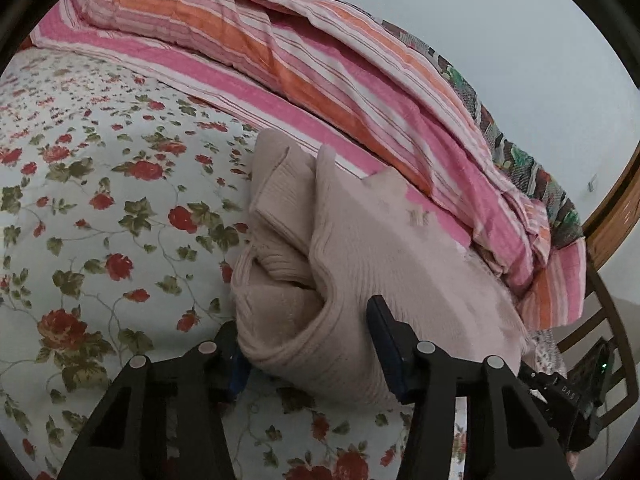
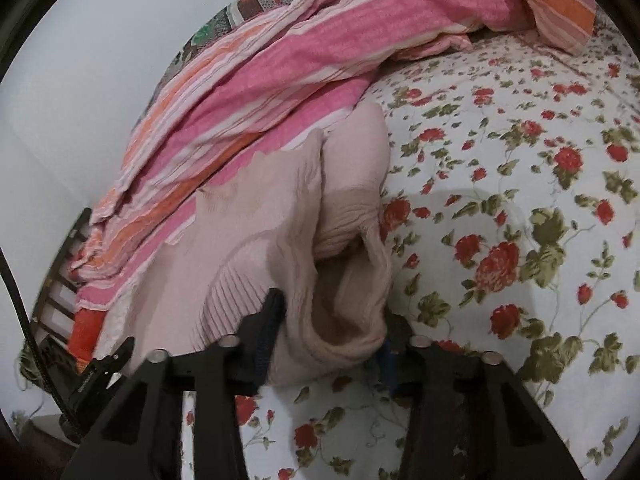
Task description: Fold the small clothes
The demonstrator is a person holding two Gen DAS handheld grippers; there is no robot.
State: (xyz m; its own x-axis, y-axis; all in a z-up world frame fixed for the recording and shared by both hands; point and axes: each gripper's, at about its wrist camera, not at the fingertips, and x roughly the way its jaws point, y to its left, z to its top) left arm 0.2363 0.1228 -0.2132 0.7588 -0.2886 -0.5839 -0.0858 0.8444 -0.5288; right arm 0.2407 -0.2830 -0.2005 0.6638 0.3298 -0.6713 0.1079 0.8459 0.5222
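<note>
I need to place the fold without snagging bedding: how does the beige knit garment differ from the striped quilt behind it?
The beige knit garment is plain and ribbed; the striped quilt has pink, orange and white bands. The garment is a small bundle bunched between both claws; the quilt is much larger, heaped along the wall side. The garment is gripped; the quilt lies untouched by either claw. Both rest on the floral bedsheet.

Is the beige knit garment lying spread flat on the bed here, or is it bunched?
Bunched. The beige knit garment stands in thick doubled folds on the floral bedsheet, with a ribbed edge gathered between each gripper's fingers.
</note>
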